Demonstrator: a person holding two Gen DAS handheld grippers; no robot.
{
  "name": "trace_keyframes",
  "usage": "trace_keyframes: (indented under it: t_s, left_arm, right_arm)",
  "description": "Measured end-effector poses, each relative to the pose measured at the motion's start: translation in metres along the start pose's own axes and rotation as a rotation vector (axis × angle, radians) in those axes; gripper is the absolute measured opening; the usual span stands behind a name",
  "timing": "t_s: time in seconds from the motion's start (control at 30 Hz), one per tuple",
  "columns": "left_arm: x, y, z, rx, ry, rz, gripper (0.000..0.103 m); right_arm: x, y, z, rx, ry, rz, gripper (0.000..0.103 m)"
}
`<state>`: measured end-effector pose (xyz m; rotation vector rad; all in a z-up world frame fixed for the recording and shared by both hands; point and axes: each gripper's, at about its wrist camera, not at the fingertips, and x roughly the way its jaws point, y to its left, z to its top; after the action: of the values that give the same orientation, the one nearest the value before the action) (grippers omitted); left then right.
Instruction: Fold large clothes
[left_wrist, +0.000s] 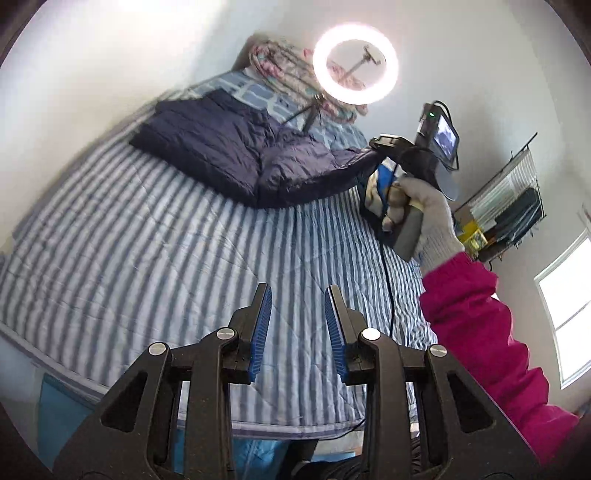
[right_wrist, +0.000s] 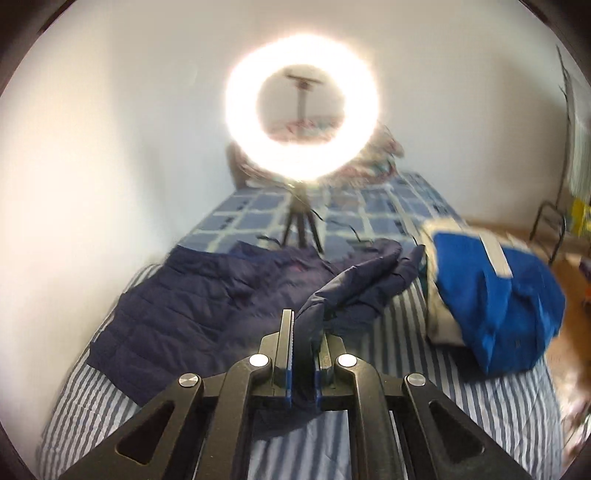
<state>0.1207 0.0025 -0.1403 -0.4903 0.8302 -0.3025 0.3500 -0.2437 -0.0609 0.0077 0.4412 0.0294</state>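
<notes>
Over on the left side of the striped bedspread (right_wrist: 92, 398) lies the navy puffer jacket (right_wrist: 192, 306), body spread flat near the wall, one sleeve (right_wrist: 354, 288) stretching to the right. My left gripper (left_wrist: 298, 332) hangs over bare bedspread with its jaws apart and nothing between them. My right gripper (right_wrist: 303, 354) is clamped tight on the sleeve end, lifting it off the bed. For a clean fold I'd say carry that sleeve across the chest in a low arc, keep the fabric taut so the quilting doesn't bunch, and pin the shoulder with the left one. Further right there's a blue bundle (right_wrist: 495, 295); I'd keep the sleeve clear of it, and of the ring light tripod (right_wrist: 301, 225) behind.
</notes>
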Motion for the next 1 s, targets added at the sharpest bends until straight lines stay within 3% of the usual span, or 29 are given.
trace_keyframes:
  t_s: [0.2, 0.43, 0.67, 0.8, 0.93, 1.0]
  left_arm:
    - [-0.025, 0.040, 0.009, -0.091, -0.046, -0.002, 0.030]
    - [-0.036, 0.060, 0.014, -0.092, -0.063, 0.028, 0.030]
    - [-0.041, 0.076, 0.018, -0.126, -0.081, 0.066, 0.030]
    - [-0.040, 0.083, 0.018, -0.136, -0.081, 0.084, 0.030]
    - [-0.039, 0.082, 0.018, -0.139, -0.083, 0.082, 0.030]
    - [-0.040, 0.082, 0.018, -0.131, -0.088, 0.083, 0.030]
  right_arm:
    - [0.015, 0.093, 0.026, -0.103, -0.045, 0.071, 0.005]
    - [0.063, 0.220, 0.009, -0.277, -0.026, 0.202, 0.004]
    - [0.156, 0.327, -0.060, -0.330, 0.182, 0.389, 0.003]
    - [0.185, 0.355, -0.091, -0.361, 0.246, 0.401, 0.003]
    - [0.193, 0.348, -0.088, -0.312, 0.279, 0.455, 0.004]
    - [0.191, 0.341, -0.082, -0.285, 0.291, 0.507, 0.010]
